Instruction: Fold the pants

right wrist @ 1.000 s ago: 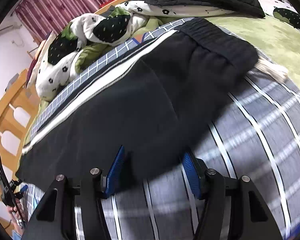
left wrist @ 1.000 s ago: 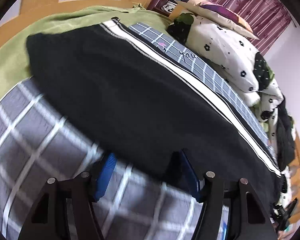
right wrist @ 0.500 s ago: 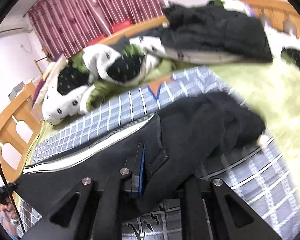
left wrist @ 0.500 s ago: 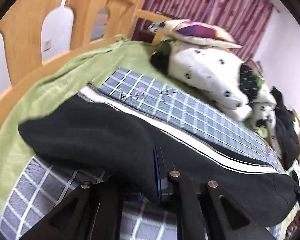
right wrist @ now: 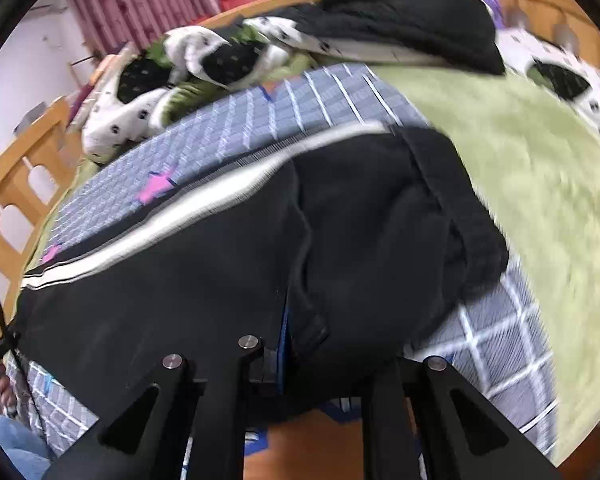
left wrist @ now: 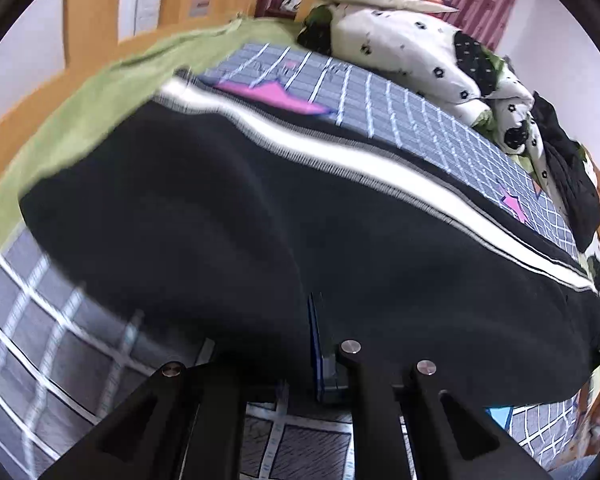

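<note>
Black pants (left wrist: pixel 228 208) with a white side stripe (left wrist: pixel 380 168) lie across a grey checked sheet on a bed. My left gripper (left wrist: pixel 300 344) is shut on the near edge of the pants at the leg end and holds that edge lifted. My right gripper (right wrist: pixel 296 332) is shut on the near edge of the pants (right wrist: pixel 220 280) near the waistband (right wrist: pixel 452 200), with the fabric bunched and lifted. The stripe (right wrist: pixel 172 216) runs along the far edge. The blue pads are mostly hidden by cloth.
A grey checked sheet (left wrist: pixel 420 120) lies over a green blanket (right wrist: pixel 520 168). Spotted white bedding (left wrist: pixel 400 44) and dark clothes (right wrist: pixel 412 20) are piled along the far side. A wooden bed frame (left wrist: pixel 96 20) rises at the left. Wooden floor (right wrist: pixel 312 444) shows below the right gripper.
Both grippers were open at the near edge of the pants, then shut on it. They have since lifted the edge and carried it forward over the pants.
</note>
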A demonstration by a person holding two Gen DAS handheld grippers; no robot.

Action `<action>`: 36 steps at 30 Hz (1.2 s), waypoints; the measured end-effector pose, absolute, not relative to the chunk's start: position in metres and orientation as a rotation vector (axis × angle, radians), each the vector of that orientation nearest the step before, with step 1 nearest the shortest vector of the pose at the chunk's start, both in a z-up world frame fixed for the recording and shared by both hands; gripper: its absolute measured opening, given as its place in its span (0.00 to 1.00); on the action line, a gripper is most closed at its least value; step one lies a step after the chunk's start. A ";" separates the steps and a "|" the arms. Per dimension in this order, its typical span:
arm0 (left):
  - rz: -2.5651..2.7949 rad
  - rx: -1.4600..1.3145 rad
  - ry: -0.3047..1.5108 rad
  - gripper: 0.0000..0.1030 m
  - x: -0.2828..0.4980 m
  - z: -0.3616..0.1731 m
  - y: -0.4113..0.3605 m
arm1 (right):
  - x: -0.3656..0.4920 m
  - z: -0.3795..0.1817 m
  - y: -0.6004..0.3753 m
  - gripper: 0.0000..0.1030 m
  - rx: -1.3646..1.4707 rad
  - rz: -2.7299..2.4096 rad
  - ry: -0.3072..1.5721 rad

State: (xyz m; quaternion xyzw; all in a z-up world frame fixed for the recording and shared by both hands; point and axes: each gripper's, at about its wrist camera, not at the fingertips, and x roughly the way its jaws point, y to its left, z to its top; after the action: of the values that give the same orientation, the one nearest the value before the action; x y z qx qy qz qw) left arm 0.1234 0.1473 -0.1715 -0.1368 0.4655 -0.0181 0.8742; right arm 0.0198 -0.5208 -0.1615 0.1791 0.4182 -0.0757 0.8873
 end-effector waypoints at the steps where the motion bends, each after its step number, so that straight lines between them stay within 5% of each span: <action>1: -0.037 -0.306 0.988 0.15 0.123 -0.174 0.150 | 0.017 -0.170 -0.521 0.19 0.392 -0.169 0.875; 4: -0.039 -0.327 1.000 0.24 0.115 -0.169 0.156 | 0.004 -0.185 -0.528 0.31 0.476 -0.182 0.897; 6: -0.006 -0.273 0.998 0.45 0.104 -0.162 0.159 | -0.012 -0.180 -0.534 0.38 0.508 -0.171 0.850; 8: 0.007 -0.247 0.972 0.52 0.088 -0.157 0.163 | -0.021 -0.175 -0.540 0.55 0.521 -0.185 0.816; 14: 0.073 -0.189 0.944 0.52 0.055 -0.145 0.170 | -0.009 -0.186 -0.568 0.69 0.639 -0.203 0.743; 36: 0.082 -0.111 0.784 0.58 0.084 -0.097 0.121 | -0.008 -0.178 -0.611 0.70 0.738 -0.276 0.720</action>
State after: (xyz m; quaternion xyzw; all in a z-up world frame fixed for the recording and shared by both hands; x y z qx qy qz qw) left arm 0.0837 0.1214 -0.0972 -0.0541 0.3818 0.0398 0.9218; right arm -0.0076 -0.6109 -0.1783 0.3517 0.3432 -0.1316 0.8609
